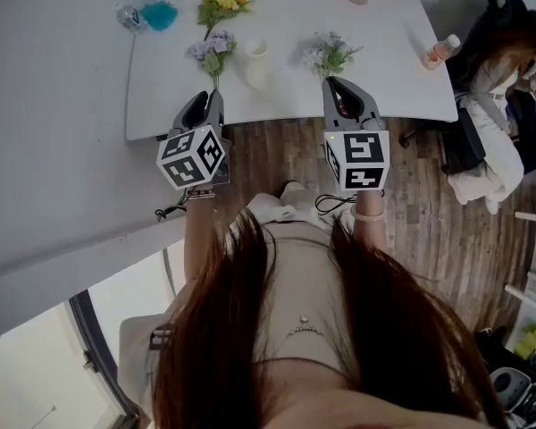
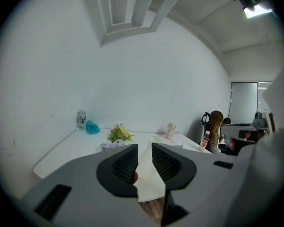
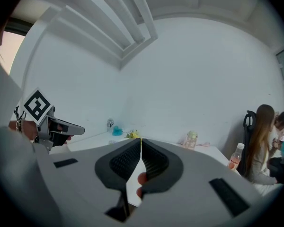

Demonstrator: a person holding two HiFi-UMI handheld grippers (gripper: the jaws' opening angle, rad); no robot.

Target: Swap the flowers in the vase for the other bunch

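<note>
Clenching my right tongs (image 3: 141, 141) on the pale bunch's (image 1: 329, 54) thin stem; my left tongs (image 2: 145, 146) stand slightly apart, gripping nothing, beside the purple bunch (image 2: 111, 145) near the desk's (image 1: 161, 79) front edge.

White vase (image 1: 256, 61), yellow flowers (image 1: 221, 5)

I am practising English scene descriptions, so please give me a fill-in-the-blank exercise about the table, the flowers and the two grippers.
1. The vase on the table is ___ in colour.
2. In the head view, the purple flowers are to the ___ of the vase.
3. The jaws of the right gripper are ___.
4. The jaws of the left gripper are ___, with a gap between them.

Missing words: white, left, shut, open.
</note>
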